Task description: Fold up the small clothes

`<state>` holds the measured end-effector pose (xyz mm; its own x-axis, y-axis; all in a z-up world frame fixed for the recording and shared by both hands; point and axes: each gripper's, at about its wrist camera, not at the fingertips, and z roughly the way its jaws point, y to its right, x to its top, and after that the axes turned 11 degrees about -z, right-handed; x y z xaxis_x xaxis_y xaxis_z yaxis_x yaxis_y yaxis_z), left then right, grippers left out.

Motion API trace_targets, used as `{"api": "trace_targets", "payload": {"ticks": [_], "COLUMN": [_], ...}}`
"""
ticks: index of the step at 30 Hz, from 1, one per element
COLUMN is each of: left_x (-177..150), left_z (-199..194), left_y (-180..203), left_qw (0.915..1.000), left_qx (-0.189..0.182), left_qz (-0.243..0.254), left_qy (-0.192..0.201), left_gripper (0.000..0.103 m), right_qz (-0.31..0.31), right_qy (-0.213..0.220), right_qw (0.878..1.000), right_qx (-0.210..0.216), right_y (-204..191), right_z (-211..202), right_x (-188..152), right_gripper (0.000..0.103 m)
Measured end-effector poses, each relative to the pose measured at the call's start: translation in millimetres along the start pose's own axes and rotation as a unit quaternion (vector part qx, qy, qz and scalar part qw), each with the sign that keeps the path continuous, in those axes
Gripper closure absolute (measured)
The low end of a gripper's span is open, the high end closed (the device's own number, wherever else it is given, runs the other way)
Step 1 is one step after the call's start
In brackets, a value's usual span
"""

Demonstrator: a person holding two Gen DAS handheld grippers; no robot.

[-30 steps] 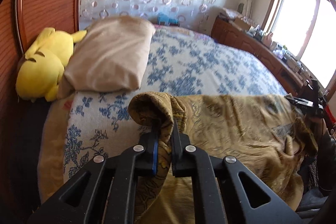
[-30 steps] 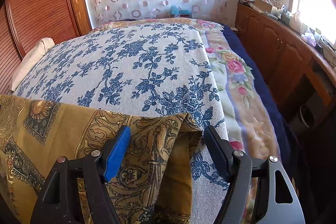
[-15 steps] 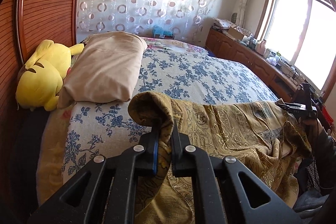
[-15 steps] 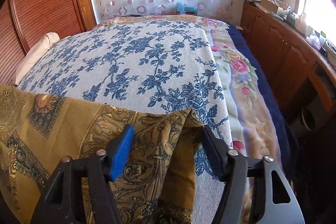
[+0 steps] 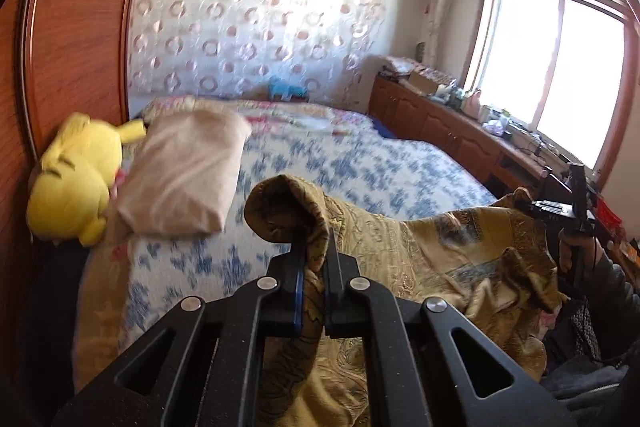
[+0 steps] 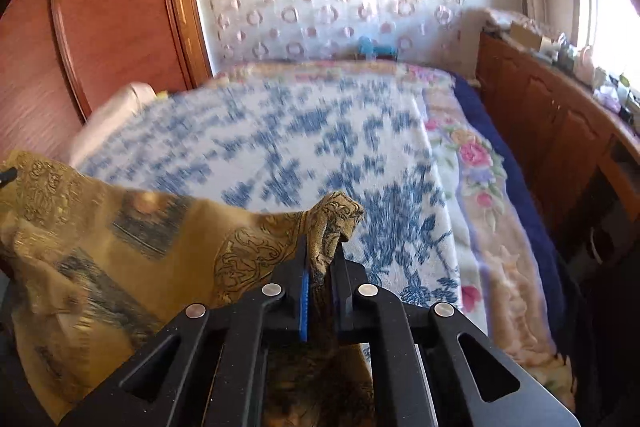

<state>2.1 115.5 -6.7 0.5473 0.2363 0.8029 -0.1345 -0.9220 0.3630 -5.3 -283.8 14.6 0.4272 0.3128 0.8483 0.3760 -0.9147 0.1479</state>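
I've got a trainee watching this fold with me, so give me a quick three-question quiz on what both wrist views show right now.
1. True or false: the right gripper is shut on a corner of the gold patterned cloth.
2. What is the left gripper holding?
A) the beige pillow
B) a bunched edge of the gold patterned cloth
C) the yellow plush toy
3. Fill in: beyond the cloth, the bed is covered by a white spread with a ____ floral print.

Key: 1 true; 2 B; 3 blue.
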Motion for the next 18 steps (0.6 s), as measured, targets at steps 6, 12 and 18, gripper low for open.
{"api": "trace_targets", "payload": {"ticks": [6, 12, 18], "left_x": [26, 62, 128], "left_z": [-45, -87, -102], "left_y": [16, 27, 39], "left_qw": [0.9982, 0.9925, 0.9845], "left_qx": [-0.019, -0.032, -0.011], "left_qz": [0.019, 0.027, 0.055], "left_qy": [0.054, 0.115, 0.166], "left_gripper": [0.096, 0.097, 0.097], "right_qz": [-0.011, -0.029, -0.067], "right_qy": [0.078, 0.160, 0.240], "right_qw": [0.996, 0.986, 0.967], "right_qx": [-0.030, -0.045, -0.061], "right_y": [-7, -14, -10], "right_z": [-79, -160, -236], "right_x": [14, 43, 112], "right_gripper": [0.096, 0.096, 0.096]}}
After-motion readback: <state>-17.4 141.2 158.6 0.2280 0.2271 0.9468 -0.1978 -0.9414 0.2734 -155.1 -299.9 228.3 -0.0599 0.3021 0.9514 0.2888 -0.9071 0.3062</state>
